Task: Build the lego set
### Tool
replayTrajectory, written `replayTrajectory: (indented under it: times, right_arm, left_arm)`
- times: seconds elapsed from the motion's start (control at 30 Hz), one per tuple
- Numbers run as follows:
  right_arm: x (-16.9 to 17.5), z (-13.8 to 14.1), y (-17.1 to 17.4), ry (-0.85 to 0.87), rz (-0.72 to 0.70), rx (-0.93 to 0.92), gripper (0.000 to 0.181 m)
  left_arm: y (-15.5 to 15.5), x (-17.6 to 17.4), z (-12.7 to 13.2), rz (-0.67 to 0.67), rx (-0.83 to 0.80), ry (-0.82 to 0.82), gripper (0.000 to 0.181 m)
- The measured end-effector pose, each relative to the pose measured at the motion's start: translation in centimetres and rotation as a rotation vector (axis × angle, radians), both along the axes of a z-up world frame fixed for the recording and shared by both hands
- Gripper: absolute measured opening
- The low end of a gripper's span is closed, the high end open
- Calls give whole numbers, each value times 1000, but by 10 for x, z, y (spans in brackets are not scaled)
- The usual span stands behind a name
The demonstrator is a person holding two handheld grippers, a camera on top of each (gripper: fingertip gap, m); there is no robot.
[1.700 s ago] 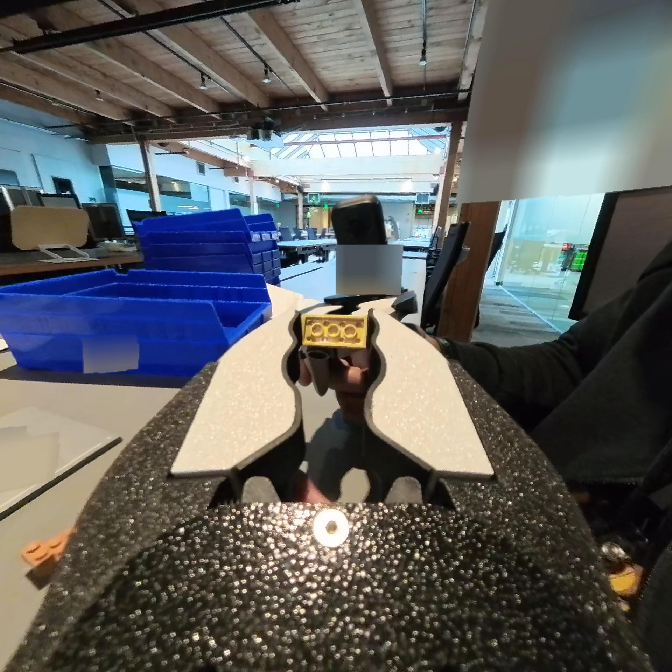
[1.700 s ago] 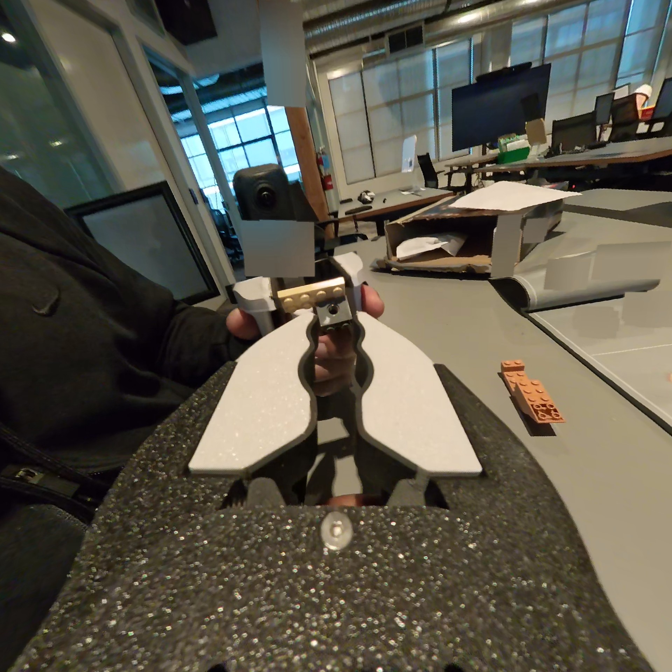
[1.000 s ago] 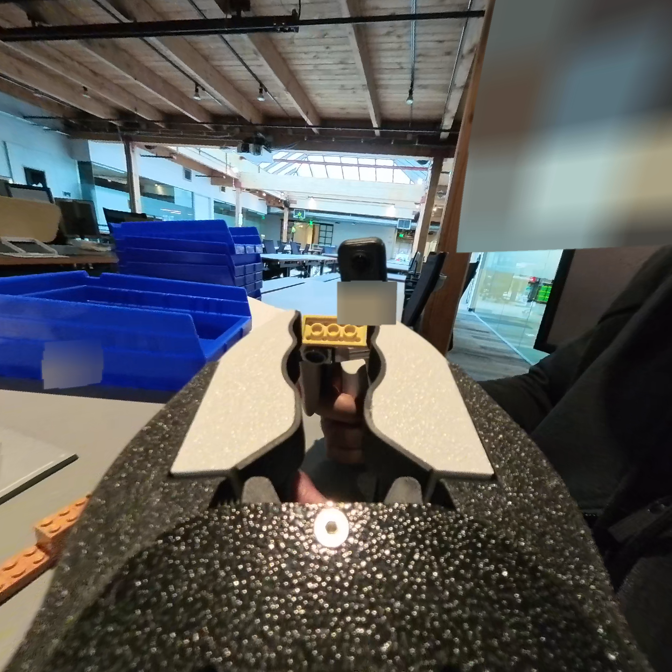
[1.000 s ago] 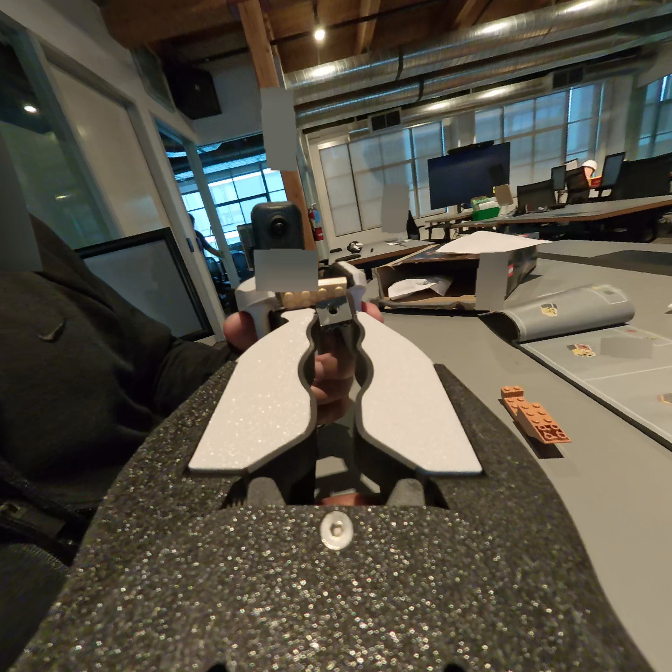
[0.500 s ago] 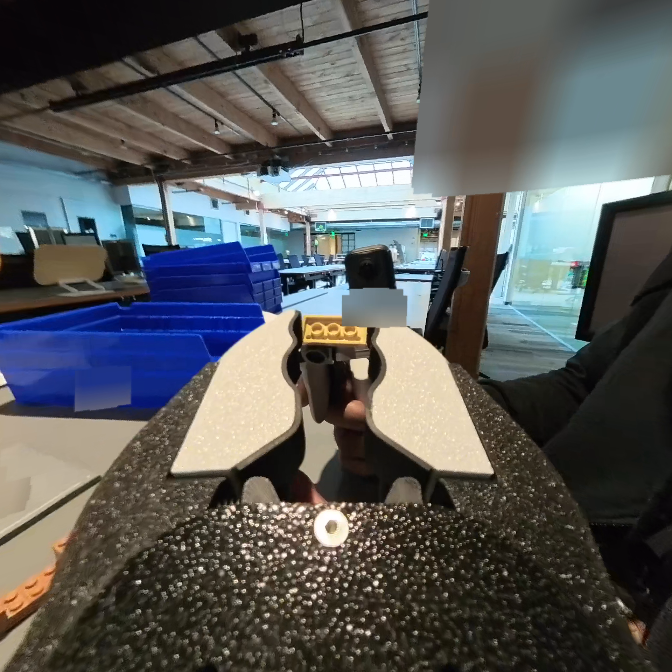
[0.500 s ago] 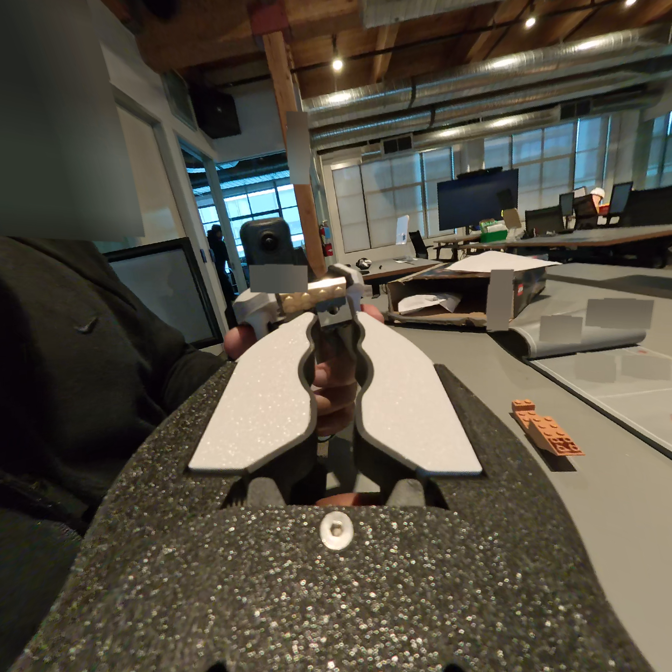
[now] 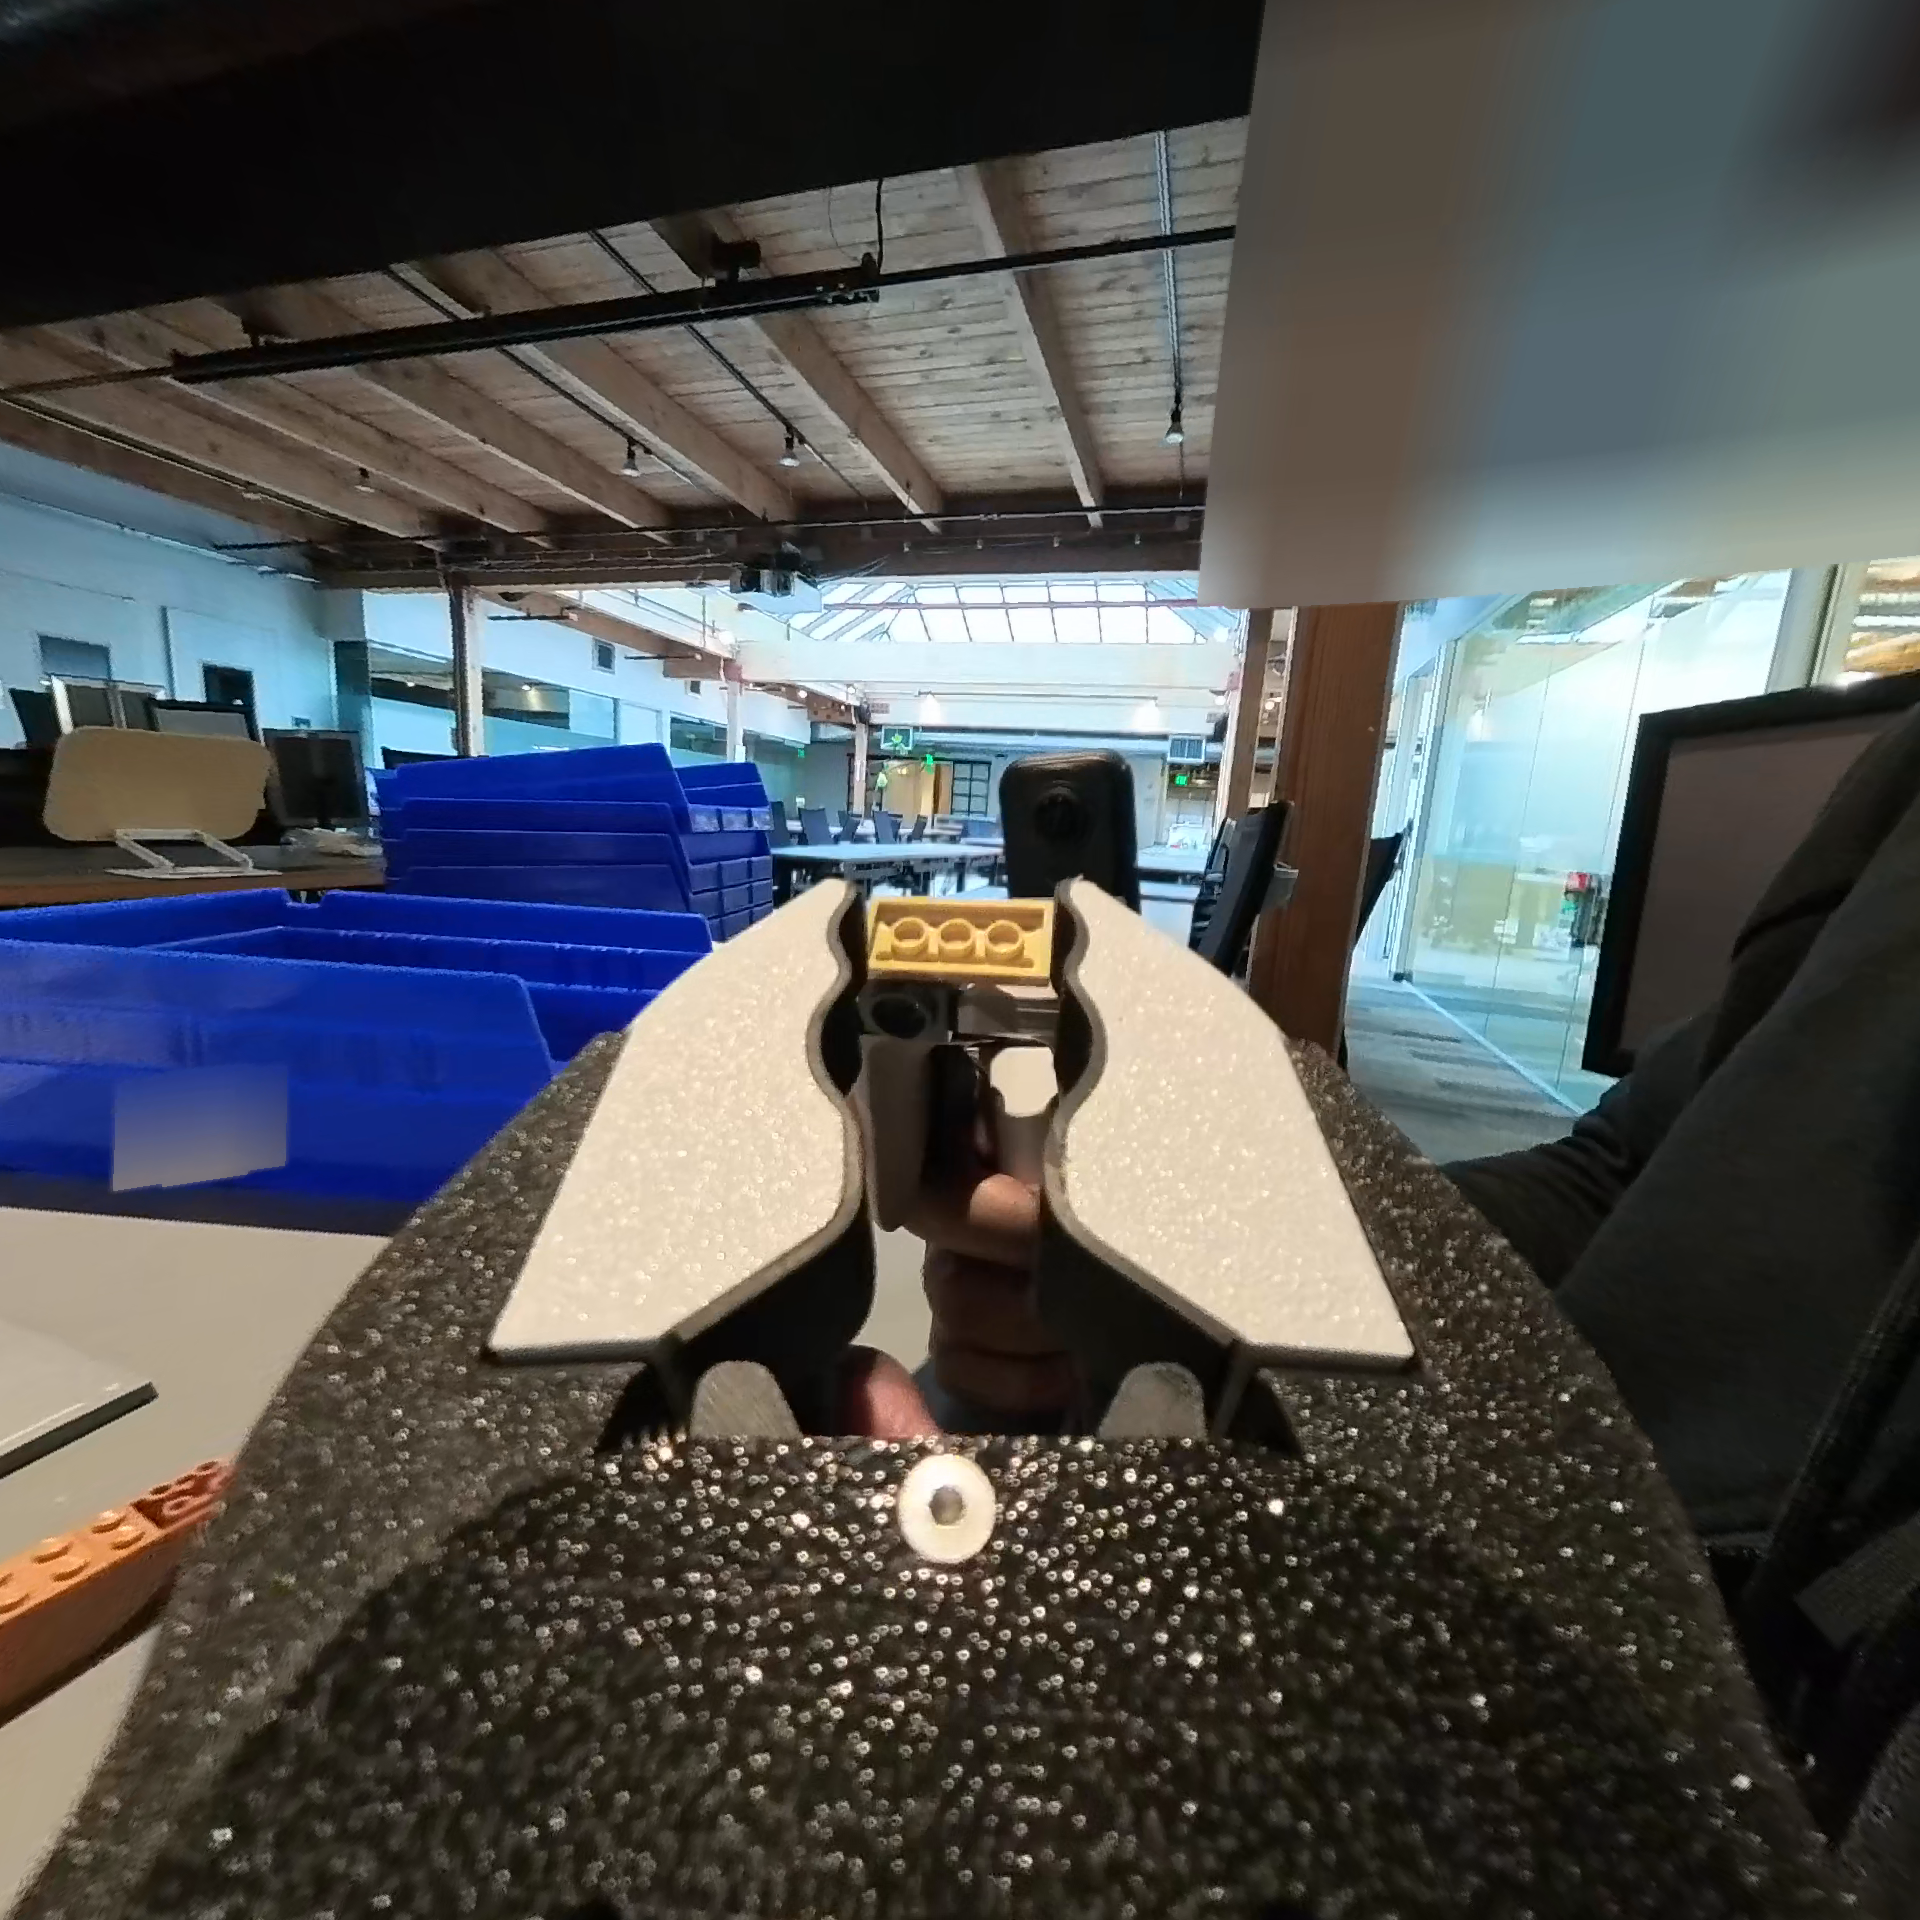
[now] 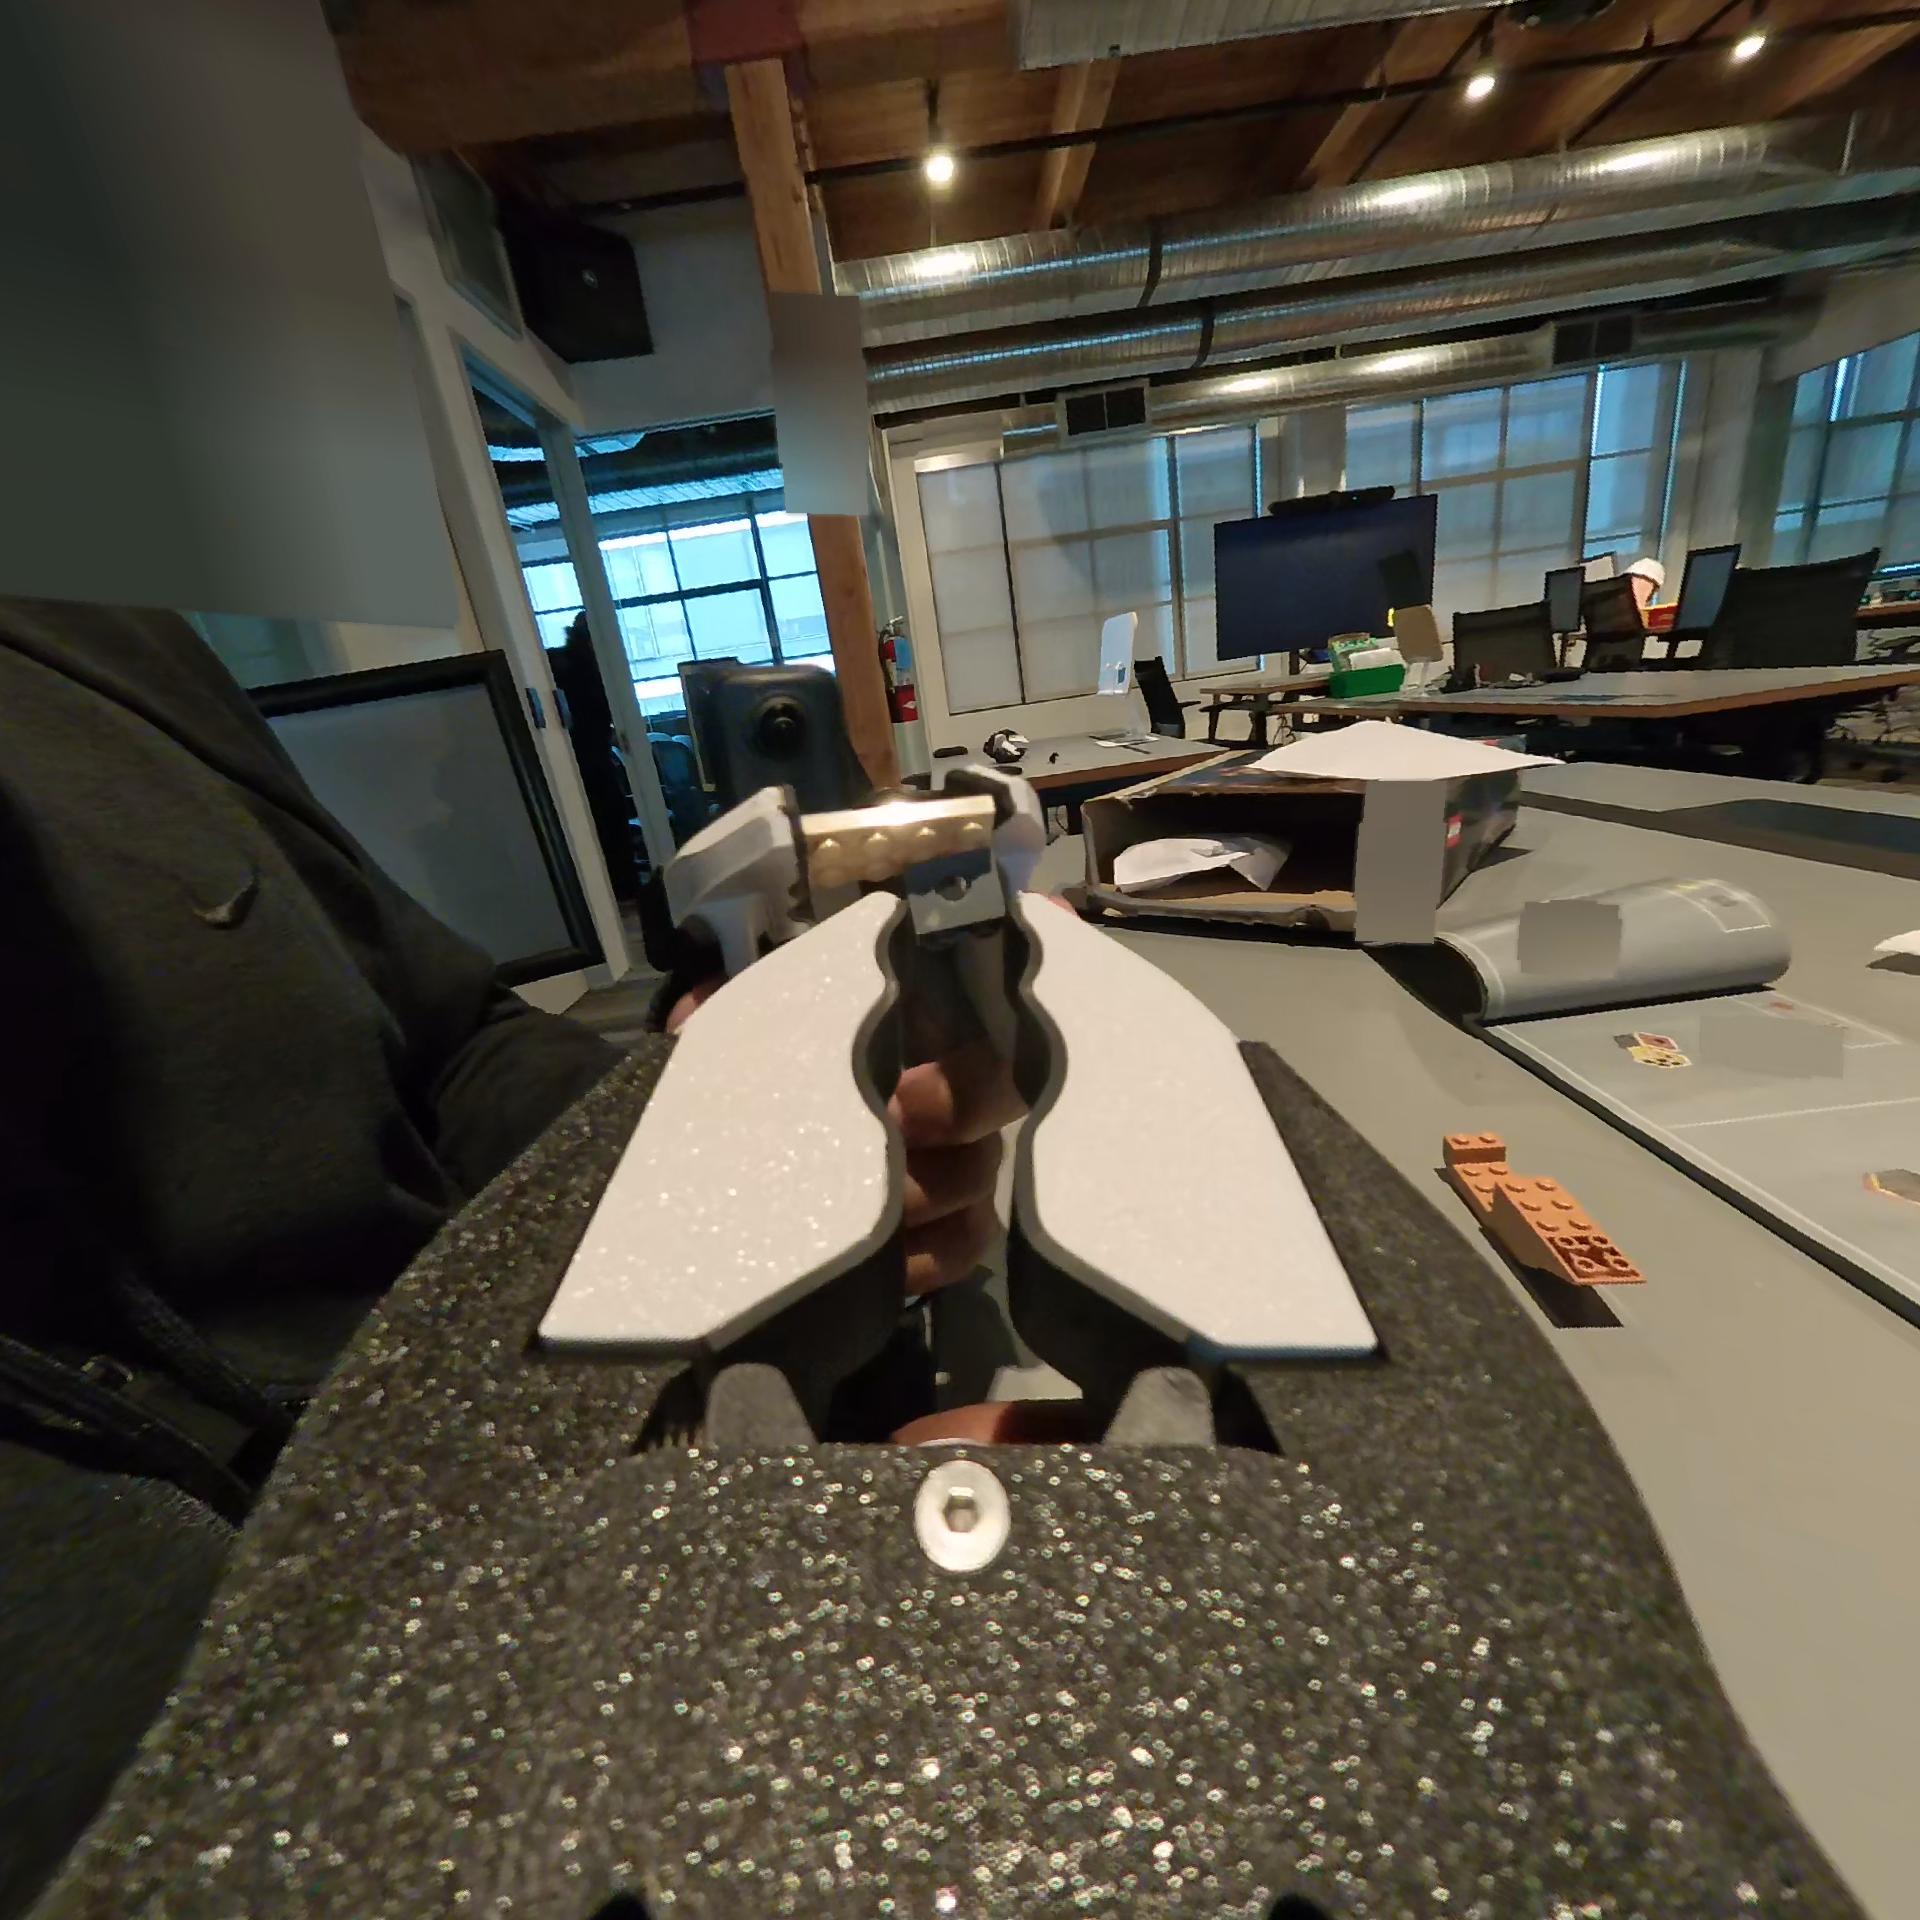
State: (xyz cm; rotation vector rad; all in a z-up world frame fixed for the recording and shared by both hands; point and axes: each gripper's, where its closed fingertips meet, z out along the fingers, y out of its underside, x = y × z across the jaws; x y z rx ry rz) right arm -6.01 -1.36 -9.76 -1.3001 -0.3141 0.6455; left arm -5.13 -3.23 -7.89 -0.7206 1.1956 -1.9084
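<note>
We've got the left gripper (image 7: 961,940) clamped on the tan plate (image 7: 961,940) at its fingertips — right gripper (image 8: 951,899) pinches the grey brick (image 8: 951,899) under it.

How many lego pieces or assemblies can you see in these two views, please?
3: a tan plate clamped in the left gripper, a grey piece in the right gripper beneath it, and an orange-brown assembly on the table. Others may be hidden.

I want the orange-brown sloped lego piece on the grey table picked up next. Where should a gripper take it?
Probably across the long side walls of the orange-brown sloped lego piece, near its low studded end, coming from above. It lies flat on the grey table with both sides free; the sloped top would likely let fingers slip.
</note>
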Motion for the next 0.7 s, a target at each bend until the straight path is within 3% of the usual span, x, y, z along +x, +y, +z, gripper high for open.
replayTrajectory:
  times: [0.27, 0.7]
  right_arm:
    - [-6, 3, 2, -11, -39, -30, 15]
    - [-26, 17, -1, -157, -88, -105, 15]
  left_arm:
    - [2, -5, 4, 10, -62, -77, 33]
    - [0, -31, 20, -162, -196, -242, 34]
